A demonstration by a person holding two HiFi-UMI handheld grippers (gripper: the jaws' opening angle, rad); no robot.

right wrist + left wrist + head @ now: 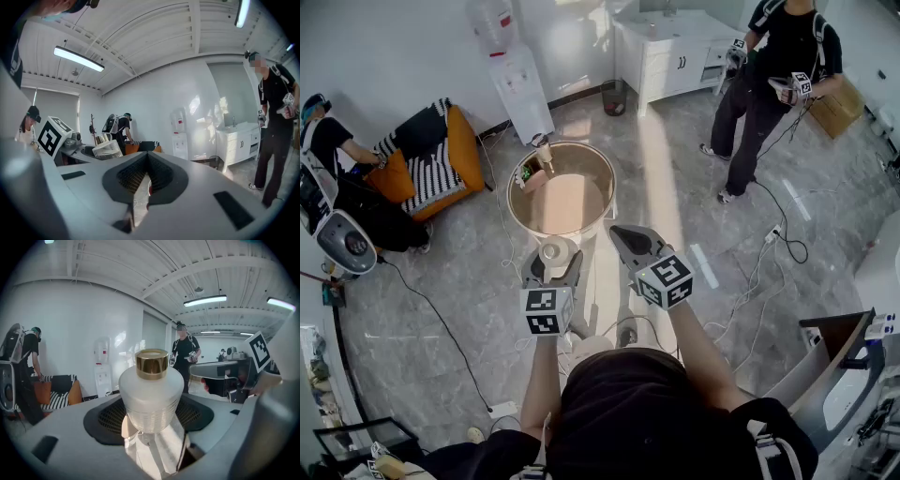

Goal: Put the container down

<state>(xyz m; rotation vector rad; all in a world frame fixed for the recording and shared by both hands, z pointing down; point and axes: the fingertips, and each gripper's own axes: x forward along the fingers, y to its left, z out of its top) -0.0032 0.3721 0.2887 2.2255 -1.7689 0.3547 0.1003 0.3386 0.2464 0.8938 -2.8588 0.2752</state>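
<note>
**A:** Container (150,394) status?

**B:** Pinched in the left gripper (555,264), jaws spread wide around the ribbed lower body, pads pressing both flanks. Frosted white, gold cap (152,364) up, upright. Carried in the air, nothing beneath but floor.

**A:** Right gripper (623,240)?

**B:** Just beside the left one, on its right. Jaws pressed together, nothing between them. Idle, by the look of it.

**A:** Step in hand?

**B:** Judged as the carry before the set-down, not yet lowered onto anything. Round wooden table (572,208) ahead of the left gripper and lower, bare across most of its top. Likely the landing place, though not named in the task.

**A:** Next move?

**B:** Reach forward over the bare part of the top, lower until the base sits flat, then part the jaws and draw back level. Keep upright throughout. Narrow base under a broad shoulder, so probably prone to tipping if released early.

**A:** Anything not verifiable?

**B:** Several items. Base of the container cut off behind the jaws in the head view. Contents unreadable through the frosted wall. Small objects (528,175) at the far edge of the table, beyond the gripper, too small to name. Height of gripper above tabletop not judgeable from the steep downward view.
</note>
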